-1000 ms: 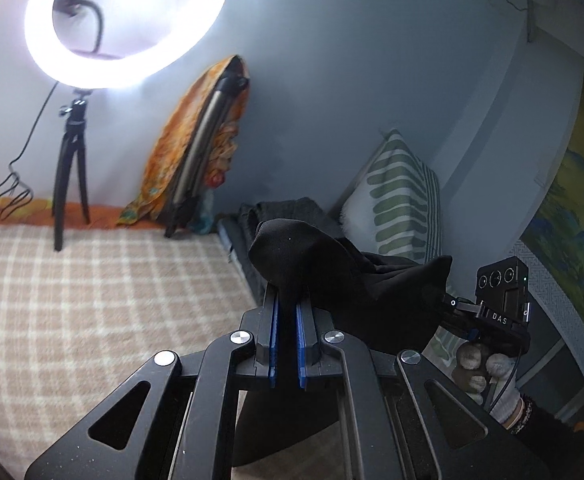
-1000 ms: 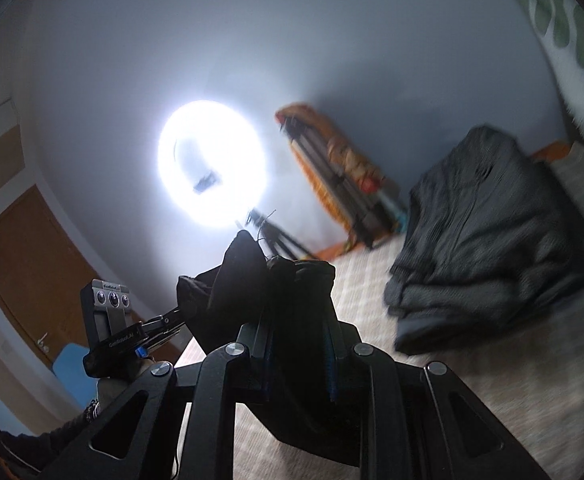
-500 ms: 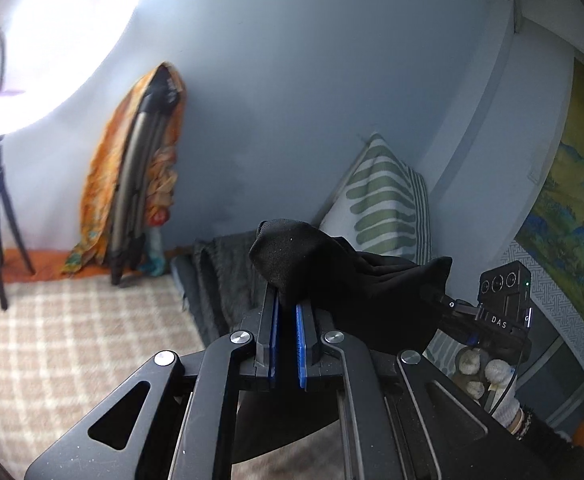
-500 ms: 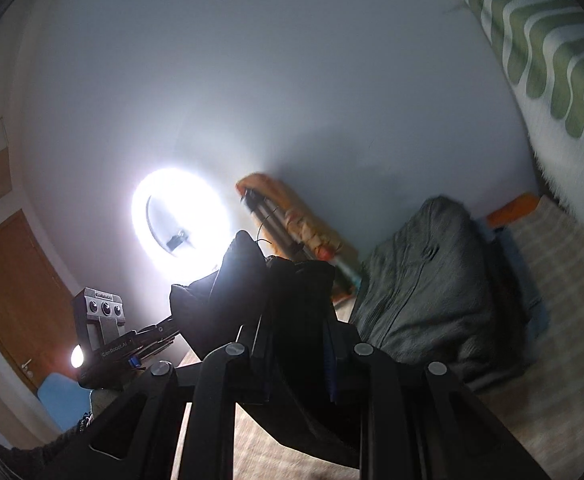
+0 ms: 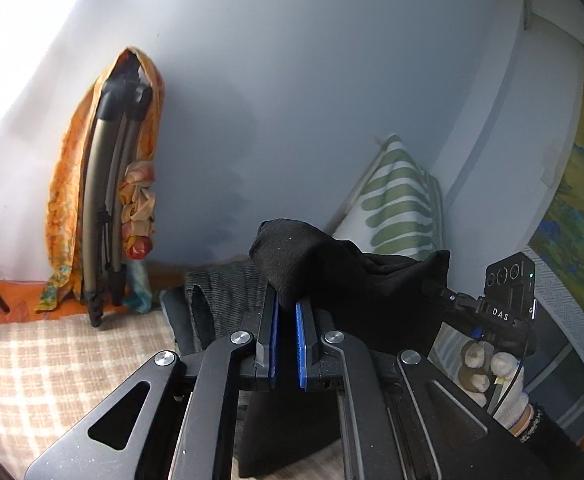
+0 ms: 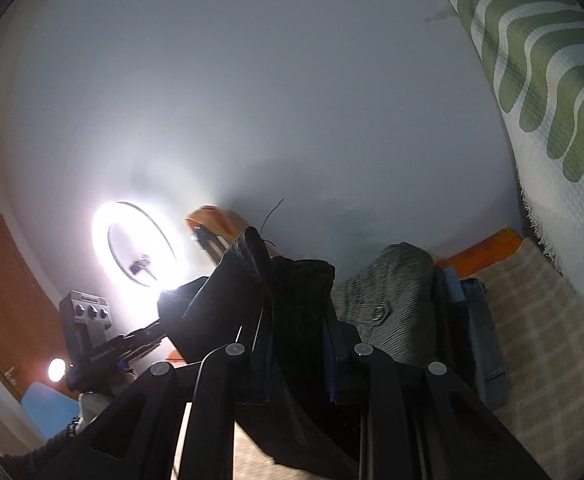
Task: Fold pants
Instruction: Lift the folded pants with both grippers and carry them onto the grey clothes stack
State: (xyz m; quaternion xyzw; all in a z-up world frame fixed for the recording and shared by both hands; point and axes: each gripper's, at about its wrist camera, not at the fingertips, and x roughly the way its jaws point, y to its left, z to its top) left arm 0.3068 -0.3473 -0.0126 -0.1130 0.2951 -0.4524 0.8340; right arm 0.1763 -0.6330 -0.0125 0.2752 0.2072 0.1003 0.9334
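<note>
Both the left hand-held gripper (image 5: 285, 316) and right hand-held gripper (image 6: 298, 344), clamped on the black fabric pants (image 5: 356, 280), have swung toward the green-striped pillow (image 5: 396, 208), carrying them up for folding.

In the left wrist view the ring light is sliding out past the upper left, and the orange-draped folded stand (image 5: 103, 216) is drifting left. In the right wrist view the striped pillow (image 6: 552, 92) is filling the upper right, while the ring light (image 6: 137, 244) is shrinking.

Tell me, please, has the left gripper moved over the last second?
Yes. The left gripper, shut on the black pants, has swung to the right: the orange-draped folded stand has slid left, and the ring light has left that view.
</note>
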